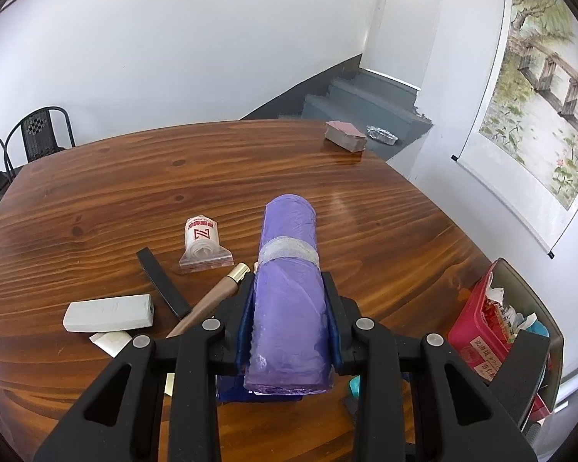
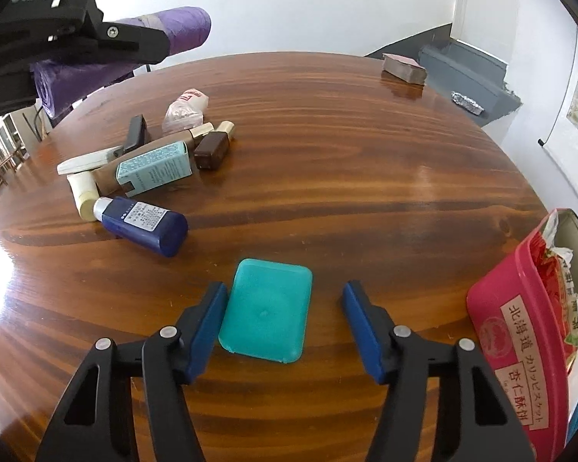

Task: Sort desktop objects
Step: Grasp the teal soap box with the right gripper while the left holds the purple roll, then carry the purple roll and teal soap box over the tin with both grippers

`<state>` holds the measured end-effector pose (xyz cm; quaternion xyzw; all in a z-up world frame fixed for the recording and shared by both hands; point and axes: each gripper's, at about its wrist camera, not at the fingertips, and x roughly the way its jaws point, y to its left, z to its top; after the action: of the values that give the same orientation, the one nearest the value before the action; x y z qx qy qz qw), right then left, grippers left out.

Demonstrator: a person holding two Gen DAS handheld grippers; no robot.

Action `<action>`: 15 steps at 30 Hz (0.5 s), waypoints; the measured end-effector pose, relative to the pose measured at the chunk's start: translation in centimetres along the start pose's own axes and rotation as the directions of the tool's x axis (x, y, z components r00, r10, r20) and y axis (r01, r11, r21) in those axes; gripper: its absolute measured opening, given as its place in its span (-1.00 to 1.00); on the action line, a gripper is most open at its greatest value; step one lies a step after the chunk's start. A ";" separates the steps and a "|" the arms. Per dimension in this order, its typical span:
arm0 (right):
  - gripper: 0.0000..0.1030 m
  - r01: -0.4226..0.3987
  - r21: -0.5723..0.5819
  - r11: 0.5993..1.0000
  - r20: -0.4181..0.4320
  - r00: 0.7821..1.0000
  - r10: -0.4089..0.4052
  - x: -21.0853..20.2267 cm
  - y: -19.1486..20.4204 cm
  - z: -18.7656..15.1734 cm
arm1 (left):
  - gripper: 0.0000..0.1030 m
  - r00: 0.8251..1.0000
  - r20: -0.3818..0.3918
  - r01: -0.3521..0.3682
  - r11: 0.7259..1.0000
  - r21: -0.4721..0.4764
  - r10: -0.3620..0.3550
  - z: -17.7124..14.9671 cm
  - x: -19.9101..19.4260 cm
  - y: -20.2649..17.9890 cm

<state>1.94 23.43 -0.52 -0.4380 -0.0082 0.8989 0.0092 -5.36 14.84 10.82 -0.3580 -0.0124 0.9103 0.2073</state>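
Observation:
My left gripper is shut on a purple roll of bags and holds it above the wooden table; the roll also shows in the right wrist view at upper left. My right gripper is open, low over the table, with a teal flat box between its fingers, close to the left finger. A pile of small items lies on the table: a blue bottle, a light blue carton, a brown case, a white remote, a black bar.
A bin at the table's right edge holds a pink snack box; both also show in the left wrist view. A brown block and a foil dish sit at the far edge. Chairs stand at far left.

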 end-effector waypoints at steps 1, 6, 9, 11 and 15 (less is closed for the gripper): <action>0.03 0.001 0.000 1.000 0.002 1.000 -0.001 -0.1 0.0 0.0 | -0.34 1.000 0.002 0.001 1.000 0.001 -0.001 0.0 -0.1 -0.1; -0.15 -0.023 0.011 1.000 0.008 1.000 0.023 -0.3 0.0 -0.2 | -0.34 1.000 0.003 0.010 1.000 0.012 -0.010 -0.1 -0.3 -0.6; -0.15 -0.057 0.033 0.998 0.024 0.998 0.056 -1.0 -0.2 -0.4 | -0.34 1.000 0.001 0.014 1.000 0.023 -0.014 -0.2 -0.2 -1.0; -0.16 -0.064 0.044 0.997 0.054 0.997 0.061 -1.9 -0.3 -0.5 | -0.34 1.000 0.000 0.015 0.999 0.028 -0.015 -0.3 -0.2 -1.2; -0.15 -0.058 0.073 0.996 0.128 0.991 0.048 -4.3 -1.0 -0.9 | -0.34 1.000 -0.003 0.018 0.999 0.042 -0.018 -0.6 -0.2 -1.8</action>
<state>5.34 24.34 2.33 -0.3797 0.0373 0.9243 0.0013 -4.21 16.39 10.81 -0.3546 0.0038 0.9080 0.2231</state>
